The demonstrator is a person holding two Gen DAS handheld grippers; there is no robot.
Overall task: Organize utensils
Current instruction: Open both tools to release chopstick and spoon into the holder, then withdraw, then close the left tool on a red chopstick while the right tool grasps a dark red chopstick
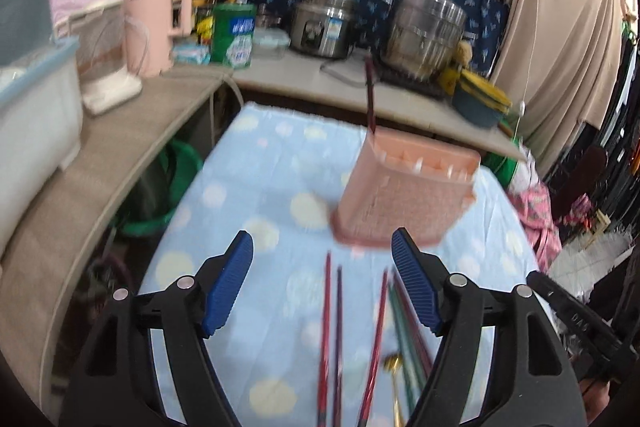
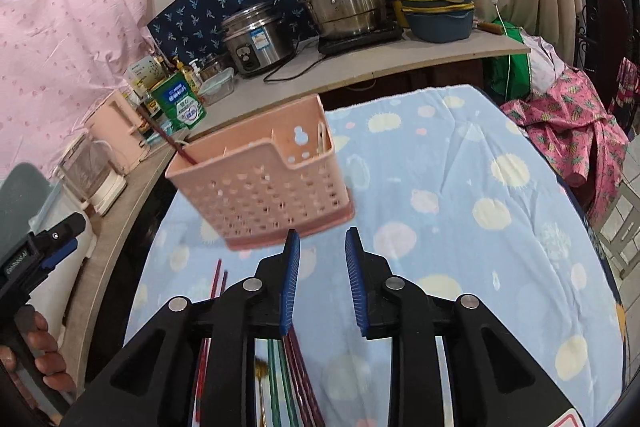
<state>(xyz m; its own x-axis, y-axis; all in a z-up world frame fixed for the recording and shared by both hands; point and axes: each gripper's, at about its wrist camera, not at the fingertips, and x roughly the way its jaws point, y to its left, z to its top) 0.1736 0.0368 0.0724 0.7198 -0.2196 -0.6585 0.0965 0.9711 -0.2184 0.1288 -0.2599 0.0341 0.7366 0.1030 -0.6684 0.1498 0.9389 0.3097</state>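
Left wrist view showed the left gripper (image 1: 322,251) with its ribbed blue jaws spread wide and nothing between them, held above the counter covered in a pale blue cloth with cream and pink spots (image 1: 256,187). Below and between those jaws lay the loose chopsticks: two dark red ones (image 1: 328,327) side by side toward the left, another red one (image 1: 376,339) further right, then a green pair (image 1: 404,339) running under the right-hand jaw, with a small gold-coloured spoon (image 1: 394,365) beside them near the counter's near edge. Beyond the jaw tips, toward the far edge, stood the pink perforated plastic utensil basket (image 1: 404,195), upright, with one dark red chopstick (image 1: 370,95) already standing in its left end.

Right wrist view showed the right gripper (image 2: 322,251) with its jaws parted less widely and also empty; the same basket (image 2: 260,187) sat just ahead and to the left of its tips, and the chopsticks lay under and left of its left jaw.

Judging from this, the sorting had barely begun: one stick was in the basket and the rest waited on the cloth. The next move probably called for lowering one gripper onto a single chopstick, closing across its thin shaft, then tipping it upright over a basket compartment. Neighbouring sticks lay close together, so a clean single pick would need care.
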